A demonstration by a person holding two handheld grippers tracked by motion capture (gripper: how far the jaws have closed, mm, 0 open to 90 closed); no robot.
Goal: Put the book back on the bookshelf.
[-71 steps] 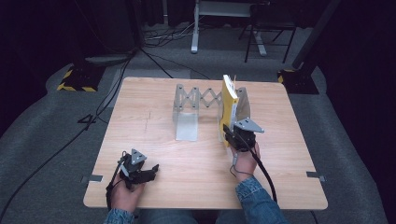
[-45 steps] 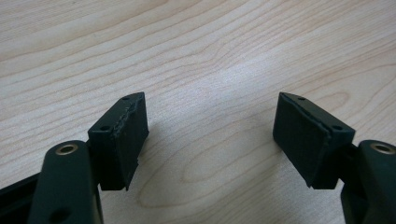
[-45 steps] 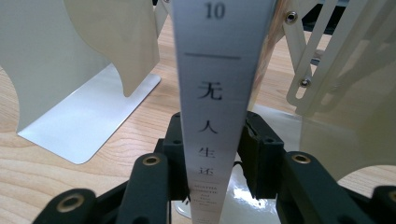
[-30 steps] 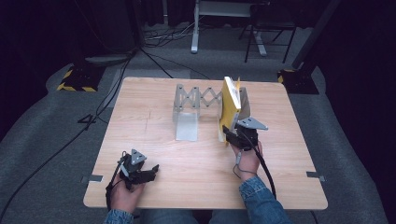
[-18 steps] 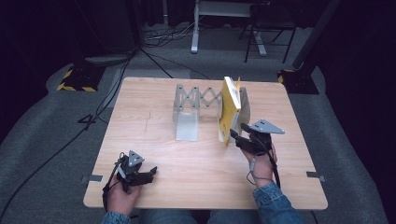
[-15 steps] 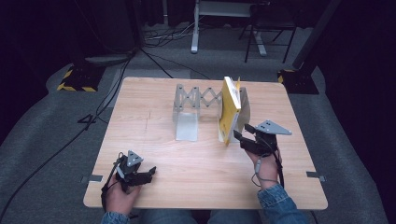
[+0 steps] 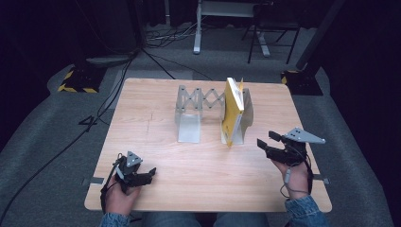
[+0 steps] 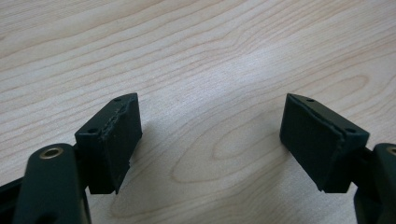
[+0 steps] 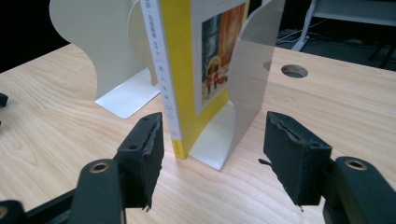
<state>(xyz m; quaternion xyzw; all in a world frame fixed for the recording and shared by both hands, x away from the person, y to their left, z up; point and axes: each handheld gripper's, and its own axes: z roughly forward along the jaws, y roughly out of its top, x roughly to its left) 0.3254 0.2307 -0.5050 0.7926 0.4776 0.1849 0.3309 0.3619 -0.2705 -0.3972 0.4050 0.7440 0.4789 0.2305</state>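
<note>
A yellow book (image 7: 232,111) stands upright against the right end plate of a grey expanding bookend rack (image 7: 201,113) in the middle of the wooden table (image 7: 156,99). In the right gripper view the book (image 9: 187,70) leans on the grey end plate (image 9: 252,70), just beyond the open jaws. My right gripper (image 7: 265,142) is open and empty, a short way right of the book near the table's right edge. My left gripper (image 7: 149,173) rests low at the front left, open, with bare wood between its pads (image 8: 116,135).
The rack's left plate (image 7: 188,120) stands apart from the book, with free slots between. A round cable hole (image 9: 294,71) is in the tabletop behind the rack. Dark floor with cables and metal stands surrounds the table.
My right gripper has let go of the book and drawn back to the right and toward the table's front. The book stays standing in the rack. The left gripper has barely moved.
</note>
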